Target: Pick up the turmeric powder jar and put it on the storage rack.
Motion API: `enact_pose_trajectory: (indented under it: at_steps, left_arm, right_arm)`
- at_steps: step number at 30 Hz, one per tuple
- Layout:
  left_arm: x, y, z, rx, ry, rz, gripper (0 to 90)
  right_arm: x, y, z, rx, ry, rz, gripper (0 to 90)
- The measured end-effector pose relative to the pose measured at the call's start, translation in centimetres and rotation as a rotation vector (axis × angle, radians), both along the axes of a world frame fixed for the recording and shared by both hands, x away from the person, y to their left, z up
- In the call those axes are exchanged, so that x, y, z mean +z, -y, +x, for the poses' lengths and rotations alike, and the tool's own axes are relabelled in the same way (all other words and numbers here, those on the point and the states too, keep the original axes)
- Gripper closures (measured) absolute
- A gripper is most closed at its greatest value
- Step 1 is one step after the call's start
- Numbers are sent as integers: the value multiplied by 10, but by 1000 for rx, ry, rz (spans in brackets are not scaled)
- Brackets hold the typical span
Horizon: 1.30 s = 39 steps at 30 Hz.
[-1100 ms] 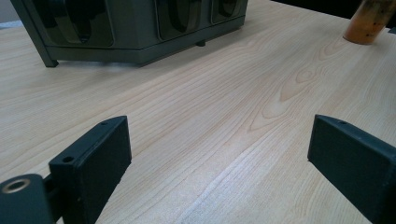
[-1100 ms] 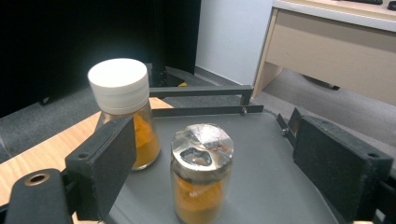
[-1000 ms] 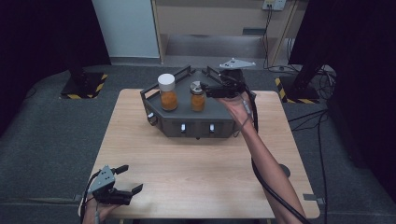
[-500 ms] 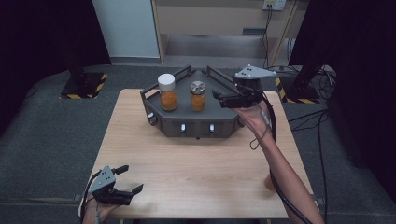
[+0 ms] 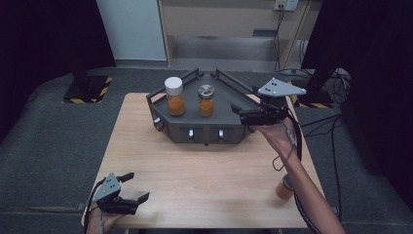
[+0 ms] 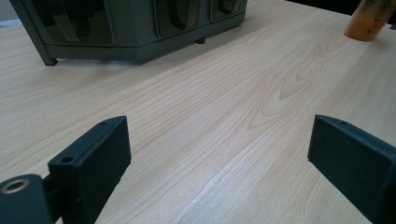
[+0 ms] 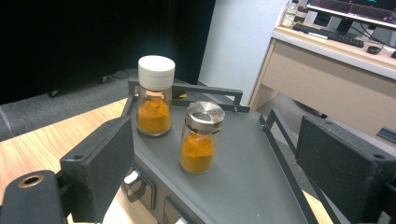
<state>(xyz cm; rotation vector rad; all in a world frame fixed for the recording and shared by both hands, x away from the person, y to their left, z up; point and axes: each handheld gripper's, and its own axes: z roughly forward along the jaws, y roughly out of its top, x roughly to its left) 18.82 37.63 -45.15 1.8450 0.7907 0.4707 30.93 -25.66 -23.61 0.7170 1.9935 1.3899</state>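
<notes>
A dark grey rack stands at the far middle of the wooden table. On its top stand a white-lidded jar of orange powder and a silver-lidded jar. My right gripper hovers at the rack's right side, open and holding nothing, clear of both jars. In the right gripper view the white-lidded jar and silver-lidded jar stand ahead of the wide-apart jaws of my right gripper. My left gripper rests open near the table's front left corner. In its own view my left gripper has only bare wood between its jaws.
A third orange jar stands near the table's front right, partly behind the person's forearm, and appears in the left gripper view as the orange jar. The rack has raised rails. Cables and stands lie on the floor beyond the table.
My right gripper has drawn back to the right from the silver-lidded jar to the rack's right side. The left gripper has kept still.
</notes>
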Motion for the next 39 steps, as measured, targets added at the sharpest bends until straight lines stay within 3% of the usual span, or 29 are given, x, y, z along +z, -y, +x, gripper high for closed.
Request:
enact_pose_trajectory:
  at_steps: [14, 21, 39]
  left_arm:
    - [0, 0, 0, -2, 0, 1, 51]
    - [0, 0, -1, -4, 3, -2, 51]
    - [0, 0, -1, -3, 6, -6, 51]
  right_arm:
    - [-16, 35, -37, -17, -1, 7, 114]
    - [-31, 55, -54, -42, -11, 33, 111]
    - [-64, 93, -85, -97, -59, 79, 104]
